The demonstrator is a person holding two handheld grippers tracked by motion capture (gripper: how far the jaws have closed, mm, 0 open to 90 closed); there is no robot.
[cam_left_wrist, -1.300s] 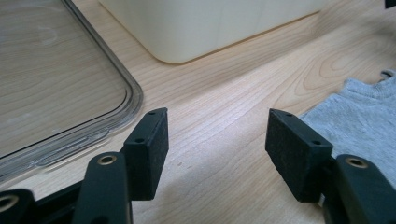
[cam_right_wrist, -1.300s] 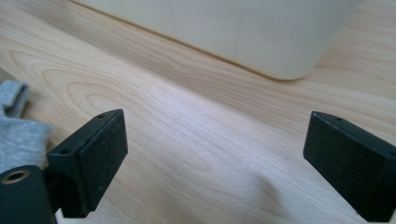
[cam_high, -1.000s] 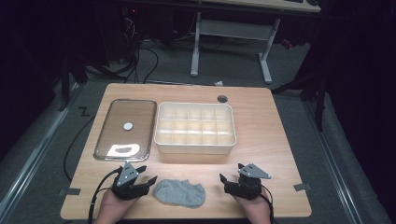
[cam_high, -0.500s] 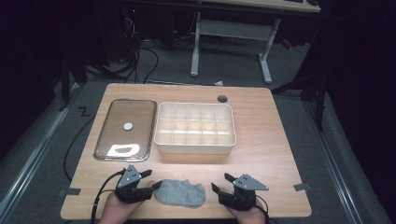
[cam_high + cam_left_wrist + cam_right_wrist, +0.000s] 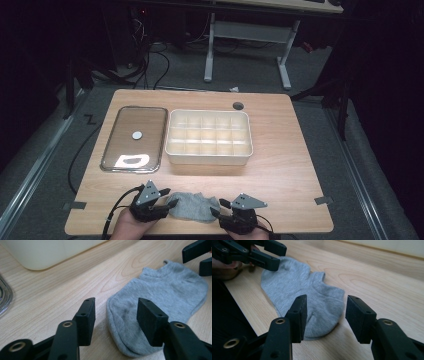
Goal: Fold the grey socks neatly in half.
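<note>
A small grey ankle sock (image 5: 192, 206) lies flat near the table's front edge, between my two grippers. My left gripper (image 5: 167, 200) is at the sock's left end. In the left gripper view the sock (image 5: 155, 297) has its rounded end between the left gripper's (image 5: 116, 307) jaws, which have just been closing; the pads stand clear of the cloth. My right gripper (image 5: 220, 210) is at the other end. Its jaws (image 5: 327, 305) have also been closing, and they straddle the sock's (image 5: 312, 297) end without pinching it.
A cream box (image 5: 207, 159) with several compartments stands mid-table, behind the sock. Left of it lies a clear lid (image 5: 145, 125) with a metal rim and a small knob. A cable hole (image 5: 238, 105) sits near the far edge. Bare wood (image 5: 290, 165) stretches to the right.
My right gripper has slid left up to the sock's end. Both pairs of jaws have narrowed around the sock's ends. The sock has not moved.
</note>
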